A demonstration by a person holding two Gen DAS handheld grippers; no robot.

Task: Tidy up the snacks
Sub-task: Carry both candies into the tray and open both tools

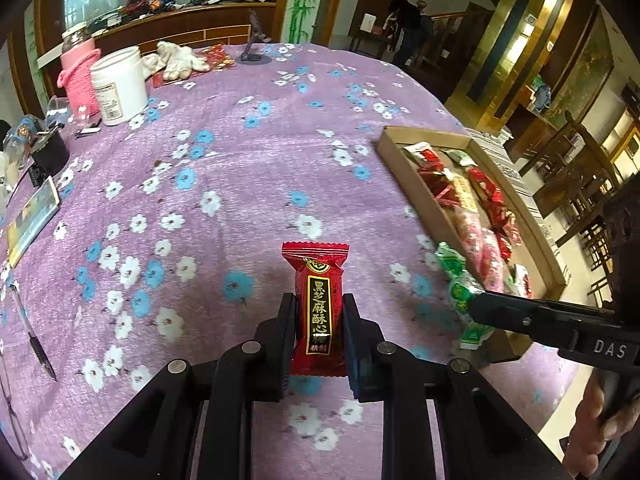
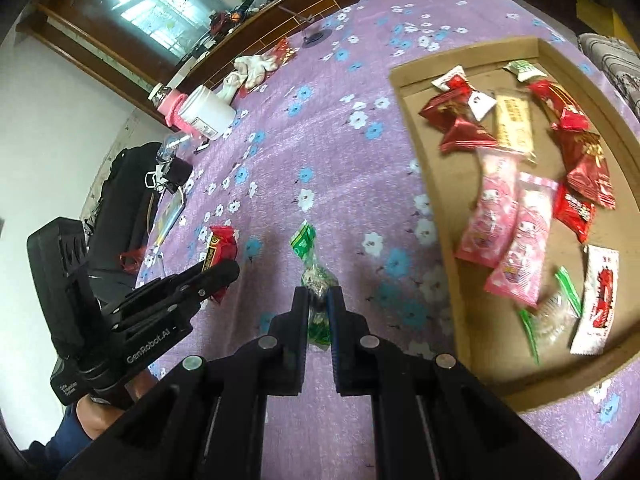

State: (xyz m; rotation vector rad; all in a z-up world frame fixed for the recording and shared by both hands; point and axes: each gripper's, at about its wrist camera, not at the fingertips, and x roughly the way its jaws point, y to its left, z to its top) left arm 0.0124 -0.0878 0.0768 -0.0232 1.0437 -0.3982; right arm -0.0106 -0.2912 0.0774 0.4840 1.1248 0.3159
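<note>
My left gripper [image 1: 319, 304] is shut on a red sesame candy packet [image 1: 318, 300] with gold Chinese lettering, held over the purple floral tablecloth. My right gripper [image 2: 318, 296] is shut on a green-and-clear wrapped candy [image 2: 314, 276], just left of the cardboard tray [image 2: 452, 248]. The tray holds several red, pink, beige and white snack packets [image 2: 516, 220]. In the left wrist view the right gripper [image 1: 476, 306] holds the green candy [image 1: 456, 280] beside the tray's [image 1: 420, 196] near corner. In the right wrist view the left gripper [image 2: 228, 276] and its red packet [image 2: 220, 246] are at left.
At the table's far left stand a white plastic jar [image 1: 120, 84], a pink knitted-sleeve jar [image 1: 78, 72], white gloves [image 1: 176, 60] and a phone stand [image 1: 254, 46]. A pen [image 1: 32, 332] and a card [image 1: 32, 220] lie at the left edge. Wooden chairs [image 1: 580, 176] stand beyond the tray.
</note>
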